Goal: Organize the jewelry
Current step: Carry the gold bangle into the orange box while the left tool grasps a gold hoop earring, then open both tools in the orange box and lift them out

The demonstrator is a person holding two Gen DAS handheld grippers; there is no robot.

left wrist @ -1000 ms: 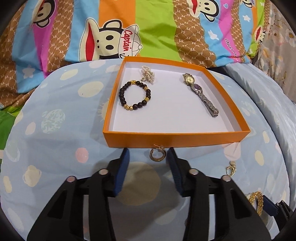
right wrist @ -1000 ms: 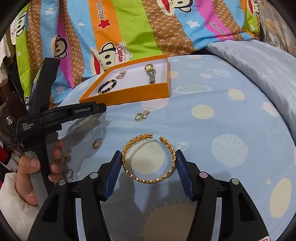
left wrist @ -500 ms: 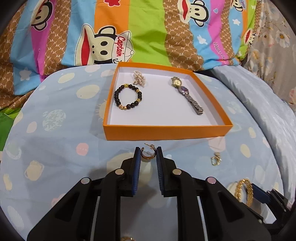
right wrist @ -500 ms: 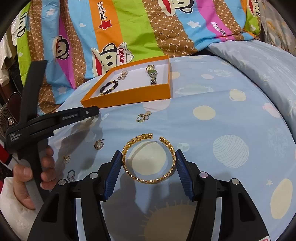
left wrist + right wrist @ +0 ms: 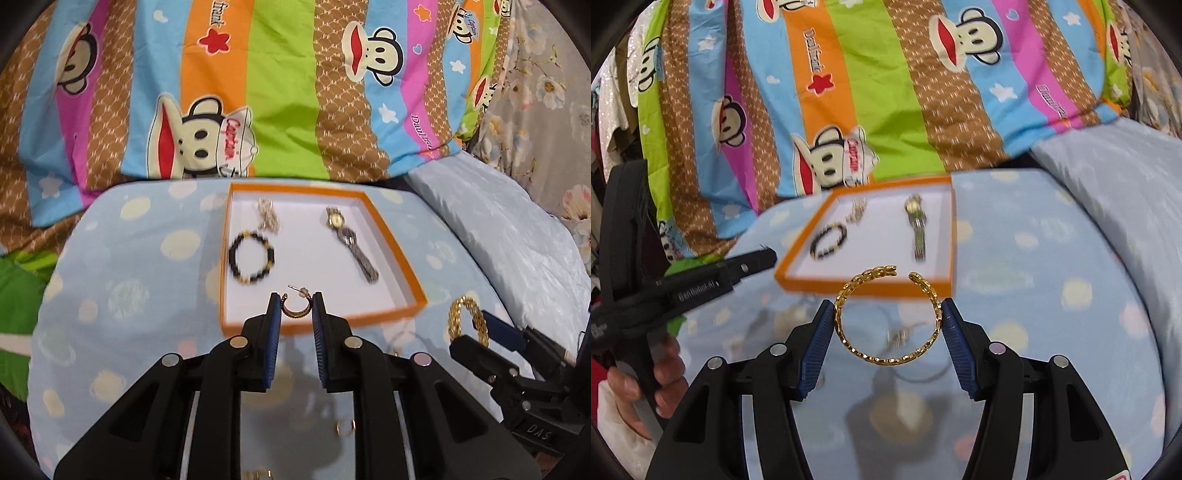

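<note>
The left gripper (image 5: pixel 295 306) is pinching a hoop earring (image 5: pixel 294 307) at frame centre, over the orange tray's (image 5: pixel 400 258) near edge. The right gripper (image 5: pixel 888 321) is clamping a gold bangle (image 5: pixel 886 317) mid-frame, just below the tray.

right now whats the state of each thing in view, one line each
left gripper: shut on the hoop earring, lifted
right gripper: shut on the gold bangle, lifted
orange box: open, no lid
beaded bracelet: lying in the box
watch: lying flat in the box
pearl piece: in the box
small ring: lying loose on the blue sheet
</note>
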